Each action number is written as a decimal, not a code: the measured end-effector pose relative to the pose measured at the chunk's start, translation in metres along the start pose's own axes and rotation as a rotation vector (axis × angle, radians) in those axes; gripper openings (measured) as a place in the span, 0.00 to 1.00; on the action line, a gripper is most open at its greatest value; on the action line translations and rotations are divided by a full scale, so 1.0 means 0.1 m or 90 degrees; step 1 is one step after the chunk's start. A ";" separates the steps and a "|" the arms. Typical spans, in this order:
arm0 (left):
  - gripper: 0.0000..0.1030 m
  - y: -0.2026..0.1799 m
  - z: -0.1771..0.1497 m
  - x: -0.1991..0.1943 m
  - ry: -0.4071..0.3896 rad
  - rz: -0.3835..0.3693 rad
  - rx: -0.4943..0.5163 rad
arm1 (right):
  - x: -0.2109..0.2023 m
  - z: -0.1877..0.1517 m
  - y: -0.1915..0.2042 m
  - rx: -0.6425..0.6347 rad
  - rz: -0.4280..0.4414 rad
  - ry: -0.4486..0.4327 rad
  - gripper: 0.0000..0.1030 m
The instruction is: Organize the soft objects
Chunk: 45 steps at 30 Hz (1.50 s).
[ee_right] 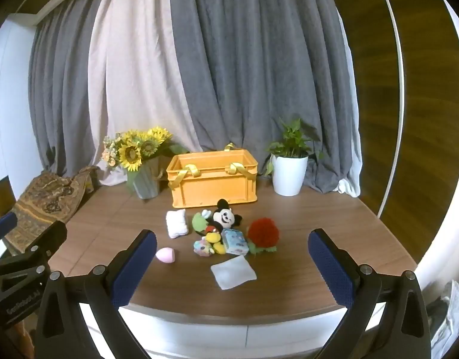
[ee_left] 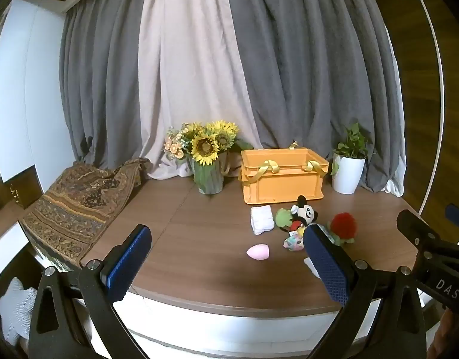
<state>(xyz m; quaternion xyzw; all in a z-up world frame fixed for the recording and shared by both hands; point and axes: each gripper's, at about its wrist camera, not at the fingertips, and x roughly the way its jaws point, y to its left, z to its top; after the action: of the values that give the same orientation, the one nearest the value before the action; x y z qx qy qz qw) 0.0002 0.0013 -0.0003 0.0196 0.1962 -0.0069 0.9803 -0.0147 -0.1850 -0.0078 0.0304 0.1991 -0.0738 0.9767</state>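
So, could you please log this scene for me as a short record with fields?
surface: table
container: orange crate, no toys seen inside
toys on table: Mickey plush, red pompom, white towel, pink sponge, clear pouch
left gripper: open, holding nothing
right gripper: open, holding nothing
backdrop: sunflowers, potted plant

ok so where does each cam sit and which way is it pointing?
Left wrist: on the left gripper, off the table's near edge, facing the orange crate and curtains; own open blue-padded fingers show, right gripper at right edge.
Right wrist: on the right gripper, same edge, further right, facing the crate; own open fingers show, left gripper at left edge.
Shared: crate, sunflowers, Mickey plush, pink sponge.
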 end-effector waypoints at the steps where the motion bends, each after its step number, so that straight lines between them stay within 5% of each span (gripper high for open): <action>1: 1.00 0.01 0.00 0.00 0.001 0.002 -0.002 | 0.00 0.00 -0.01 0.008 0.005 -0.001 0.99; 45: 1.00 0.04 0.00 -0.09 -0.003 0.008 -0.006 | -0.04 0.02 0.01 0.014 0.011 0.004 0.99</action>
<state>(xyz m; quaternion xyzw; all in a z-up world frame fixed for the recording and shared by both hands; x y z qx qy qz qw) -0.0085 0.0056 0.0035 0.0161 0.1941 -0.0002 0.9809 -0.0170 -0.1833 -0.0041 0.0432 0.2015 -0.0675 0.9762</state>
